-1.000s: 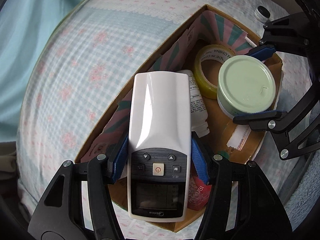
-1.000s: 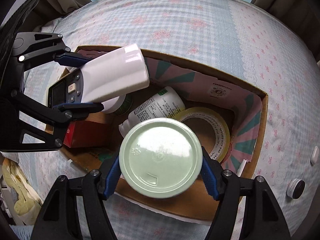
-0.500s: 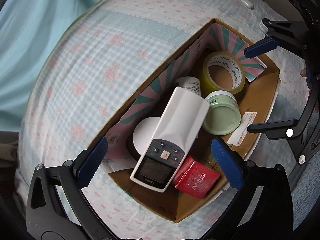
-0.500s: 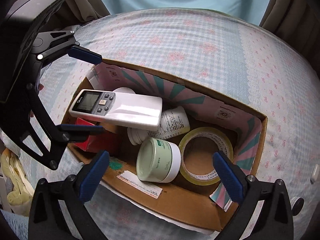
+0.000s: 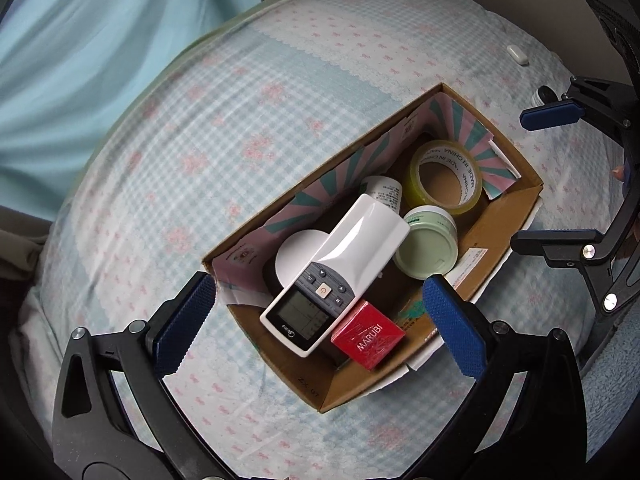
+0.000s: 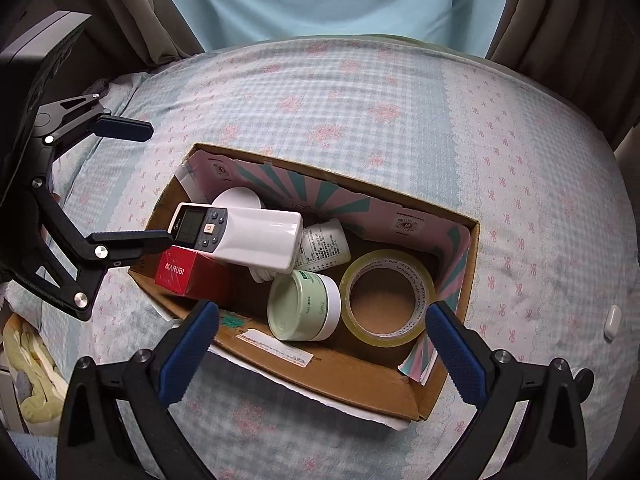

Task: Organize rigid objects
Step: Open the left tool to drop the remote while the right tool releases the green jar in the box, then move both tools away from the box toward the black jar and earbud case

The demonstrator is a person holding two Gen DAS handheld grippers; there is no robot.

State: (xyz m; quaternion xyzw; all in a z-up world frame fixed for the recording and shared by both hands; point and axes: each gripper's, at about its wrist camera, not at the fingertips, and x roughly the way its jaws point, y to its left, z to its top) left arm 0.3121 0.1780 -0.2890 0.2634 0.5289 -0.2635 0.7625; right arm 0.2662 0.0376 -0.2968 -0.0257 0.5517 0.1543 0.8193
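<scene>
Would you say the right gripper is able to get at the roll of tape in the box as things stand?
Probably yes. The right gripper is open above the cardboard box, and the tape roll lies flat at that end with nothing on top; the green jar sits close beside it.

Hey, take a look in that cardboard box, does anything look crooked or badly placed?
Yes. The remote lies slanted across the top of the other things, propped on a white bottle and a round white lid rather than flat on the box floor. The green jar lies tipped on its side beside the tape roll.
</scene>
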